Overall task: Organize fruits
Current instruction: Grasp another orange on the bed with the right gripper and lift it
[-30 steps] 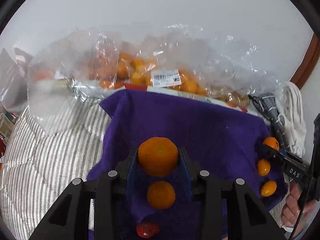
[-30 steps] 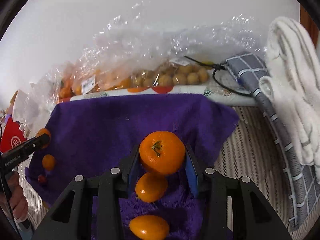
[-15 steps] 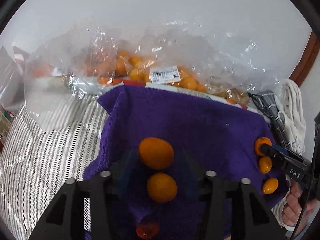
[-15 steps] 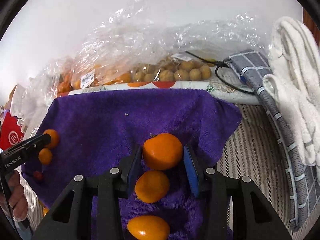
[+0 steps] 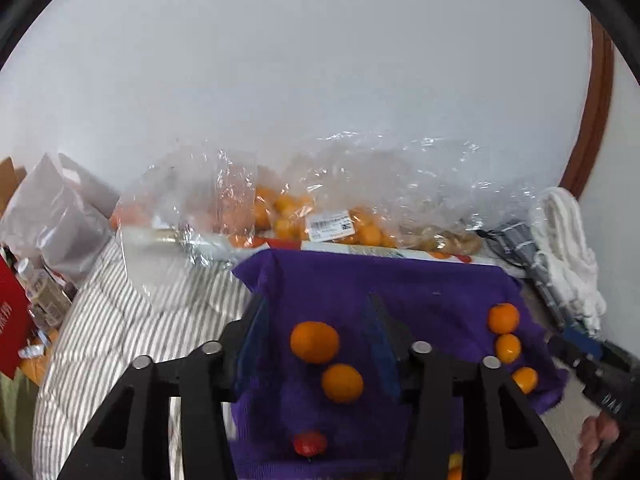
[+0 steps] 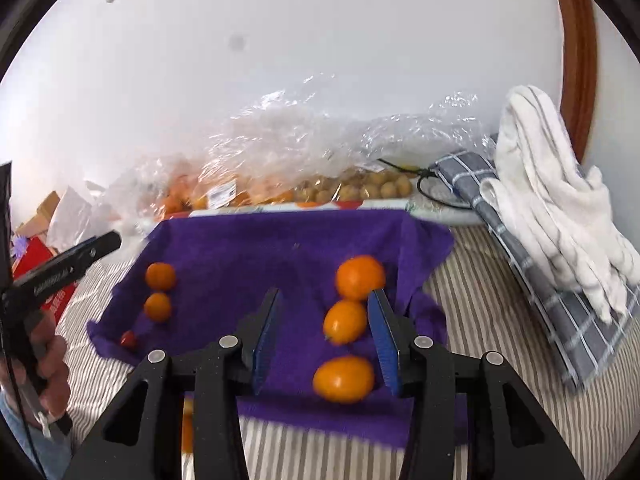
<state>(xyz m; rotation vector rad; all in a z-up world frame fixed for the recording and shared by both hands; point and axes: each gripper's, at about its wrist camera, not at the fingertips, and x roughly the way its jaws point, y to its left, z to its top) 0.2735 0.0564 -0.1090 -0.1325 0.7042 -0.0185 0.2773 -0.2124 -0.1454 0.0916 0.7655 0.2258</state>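
Observation:
A purple cloth (image 5: 360,280) (image 6: 260,248) lies on a striped bed cover. In the left wrist view two oranges (image 5: 315,341) (image 5: 342,383) lie in a line on it, with a small red fruit (image 5: 309,443) nearer. My left gripper (image 5: 316,320) is open and empty, raised behind them. In the right wrist view three oranges (image 6: 360,277) (image 6: 345,321) (image 6: 343,378) lie in a line at the cloth's right side. My right gripper (image 6: 324,308) is open and empty, drawn back from them. The left pair also shows there (image 6: 160,276).
Clear plastic bags of oranges (image 5: 288,216) and small brown fruits (image 6: 360,188) lie against the wall behind the cloth. White towels (image 6: 552,200) on a checked cloth lie at the right. A red box (image 5: 12,320) and bottles stand at the left.
Both grippers opened, released their oranges onto the cloth and pulled back and up. The right gripper shifted left of its line of oranges.

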